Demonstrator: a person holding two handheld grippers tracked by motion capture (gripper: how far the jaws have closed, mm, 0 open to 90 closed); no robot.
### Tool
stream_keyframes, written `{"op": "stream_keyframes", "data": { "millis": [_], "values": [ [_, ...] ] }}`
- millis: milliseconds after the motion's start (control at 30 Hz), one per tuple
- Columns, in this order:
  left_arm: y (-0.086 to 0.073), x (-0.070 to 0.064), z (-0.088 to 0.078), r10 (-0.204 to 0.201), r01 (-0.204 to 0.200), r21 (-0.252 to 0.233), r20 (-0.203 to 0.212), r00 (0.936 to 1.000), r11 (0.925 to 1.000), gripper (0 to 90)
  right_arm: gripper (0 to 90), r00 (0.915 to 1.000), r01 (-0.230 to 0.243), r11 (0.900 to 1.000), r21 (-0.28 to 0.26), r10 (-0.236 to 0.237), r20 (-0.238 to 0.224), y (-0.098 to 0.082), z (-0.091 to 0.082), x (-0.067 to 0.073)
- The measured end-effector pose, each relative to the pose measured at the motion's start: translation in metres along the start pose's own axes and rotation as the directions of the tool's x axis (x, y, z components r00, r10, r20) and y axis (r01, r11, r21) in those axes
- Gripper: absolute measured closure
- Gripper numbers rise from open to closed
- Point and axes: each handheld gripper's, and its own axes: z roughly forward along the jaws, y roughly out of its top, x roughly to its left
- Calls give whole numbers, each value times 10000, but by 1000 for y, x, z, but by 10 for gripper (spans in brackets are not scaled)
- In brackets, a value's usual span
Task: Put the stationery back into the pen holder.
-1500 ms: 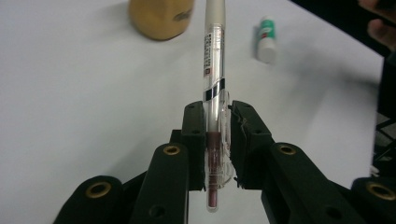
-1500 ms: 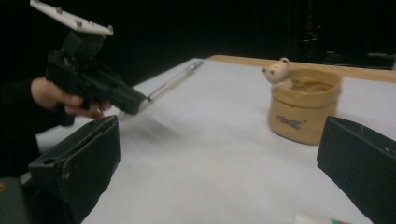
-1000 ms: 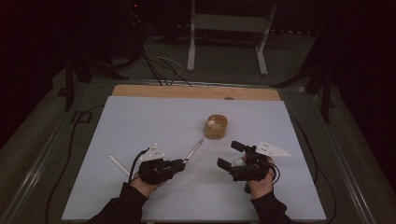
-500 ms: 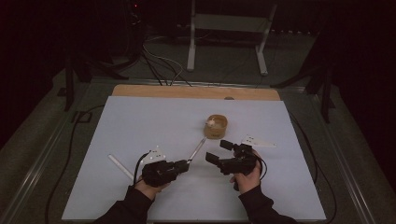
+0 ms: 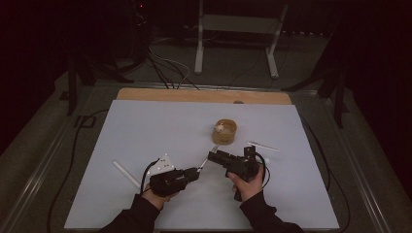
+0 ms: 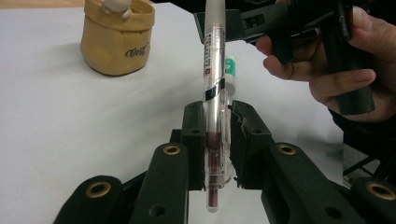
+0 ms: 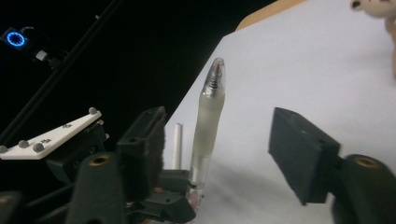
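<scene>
The table (image 5: 145, 126), covered by a pale sheet, carries all items. A small tan pouch (image 5: 226, 132) stands upright near its middle, with a small white figure at its mouth. A white stick (image 5: 126, 174) lies flat to the left of the left hand, and a second white stick (image 5: 262, 146) lies right of the pouch.

The left gripper (image 5: 197, 171) is clamped narrowly on the lower barrel of a clear pen (image 6: 215, 107), which points up and away toward the right gripper (image 5: 214, 155). The right gripper's jaws have just been closing; they stand half apart on either side of the pen's frosted tip end (image 7: 210, 112), not yet pressing on it.
</scene>
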Motion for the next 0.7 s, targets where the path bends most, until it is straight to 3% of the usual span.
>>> {"op": "stream_keyframes", "data": {
  "millis": [233,600,700],
  "values": [
    [-1,0,2,17,-17,89,30,10000,10000,774,592,9996,-205,9995,240,209,-171,-3,4,0],
    [-1,0,2,50,-51,83,131,9999,10000,773,783,9991,-362,9987,368,370,-228,-2,7,1],
    [-1,0,1,71,-72,76,145,9999,9999,773,792,9974,-512,9979,404,531,-493,-1,7,-1]
  ]
}}
